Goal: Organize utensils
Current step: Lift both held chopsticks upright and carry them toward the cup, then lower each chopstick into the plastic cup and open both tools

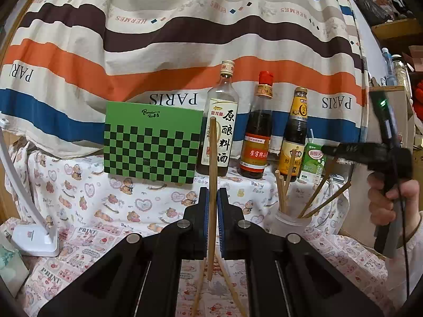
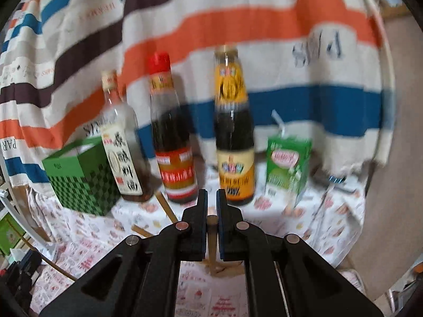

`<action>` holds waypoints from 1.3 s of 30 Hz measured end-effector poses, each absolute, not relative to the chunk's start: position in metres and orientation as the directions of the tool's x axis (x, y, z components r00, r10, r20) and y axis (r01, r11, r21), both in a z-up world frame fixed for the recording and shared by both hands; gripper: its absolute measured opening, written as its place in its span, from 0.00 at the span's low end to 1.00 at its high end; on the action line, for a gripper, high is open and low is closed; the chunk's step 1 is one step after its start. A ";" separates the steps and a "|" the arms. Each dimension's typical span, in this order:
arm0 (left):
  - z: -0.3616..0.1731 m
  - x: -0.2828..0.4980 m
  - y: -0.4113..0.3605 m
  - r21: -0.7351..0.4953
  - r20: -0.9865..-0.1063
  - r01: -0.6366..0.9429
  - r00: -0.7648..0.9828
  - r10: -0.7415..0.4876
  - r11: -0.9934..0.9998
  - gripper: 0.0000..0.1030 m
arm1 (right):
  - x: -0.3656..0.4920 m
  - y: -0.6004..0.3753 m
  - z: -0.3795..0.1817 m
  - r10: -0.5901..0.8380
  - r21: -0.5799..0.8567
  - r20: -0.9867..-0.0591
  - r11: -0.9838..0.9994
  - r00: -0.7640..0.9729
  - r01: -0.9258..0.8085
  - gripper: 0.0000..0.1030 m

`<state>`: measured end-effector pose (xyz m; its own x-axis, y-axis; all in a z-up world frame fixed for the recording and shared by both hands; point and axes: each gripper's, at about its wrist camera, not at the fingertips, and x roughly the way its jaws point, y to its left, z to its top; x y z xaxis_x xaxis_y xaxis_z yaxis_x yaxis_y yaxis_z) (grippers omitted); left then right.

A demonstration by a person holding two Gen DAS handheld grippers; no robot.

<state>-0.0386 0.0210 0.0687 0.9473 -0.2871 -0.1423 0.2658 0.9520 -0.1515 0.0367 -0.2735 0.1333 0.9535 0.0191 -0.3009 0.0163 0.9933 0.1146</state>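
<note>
I am running both hand-held grippers here, and the job of gathering the chopsticks is sitting roughly midway by my reckoning. My left gripper (image 1: 213, 198) is clamping a long, round, light wooden chopstick (image 1: 212, 174) between its blue pads, nearly shut on it, and it is standing upright in front of the clear cooking-wine bottle with the white label (image 1: 221, 129). My right gripper (image 2: 211, 200), seen from the left wrist as a dark, blurred shape at the right edge with a hand on its grip, is likewise squeezed almost closed on a second wooden chopstick (image 2: 212, 240), whose blunt end is showing just behind the jaws. Several chopsticks are already leaning in the frosted translucent plastic cup (image 1: 289, 224) on the heart-and-bear printed tablecloth (image 1: 105, 200), near the dark sauce bottle with the yellow label (image 1: 294, 134) and the green drink carton (image 1: 313, 161). Two more loose wooden chopsticks (image 1: 230, 285) are lying crossed on the cloth below my left jaws. So I am judging that the two held sticks and those on the cloth are still waiting to go into the cup.
</note>
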 end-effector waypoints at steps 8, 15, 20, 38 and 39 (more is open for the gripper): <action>0.067 -0.036 0.022 -0.152 -0.153 0.261 0.947 -0.283 0.953 0.05 | 0.043 -0.271 0.123 0.046 0.087 -0.269 0.996 0.962 -0.024 0.08; 0.061 -0.029 0.019 -0.136 -0.172 0.250 0.947 -0.272 0.959 0.05 | -0.011 -0.272 0.130 0.108 0.133 -0.121 0.987 0.987 -0.092 0.51; 0.067 -0.032 0.021 -0.154 -0.148 0.258 0.949 -0.280 0.954 0.05 | -0.051 -0.264 0.113 0.147 0.153 -0.098 0.980 0.984 -0.131 0.58; 0.146 -0.024 -0.049 -0.211 -0.067 0.440 0.884 -0.462 0.873 0.05 | -0.038 -0.306 0.044 0.107 0.264 -0.243 0.964 0.964 -0.040 0.64; 0.150 -0.021 -0.052 -0.233 -0.055 0.467 0.870 -0.491 0.853 0.05 | -0.036 -0.309 0.042 0.110 0.278 -0.250 0.960 0.962 -0.037 0.64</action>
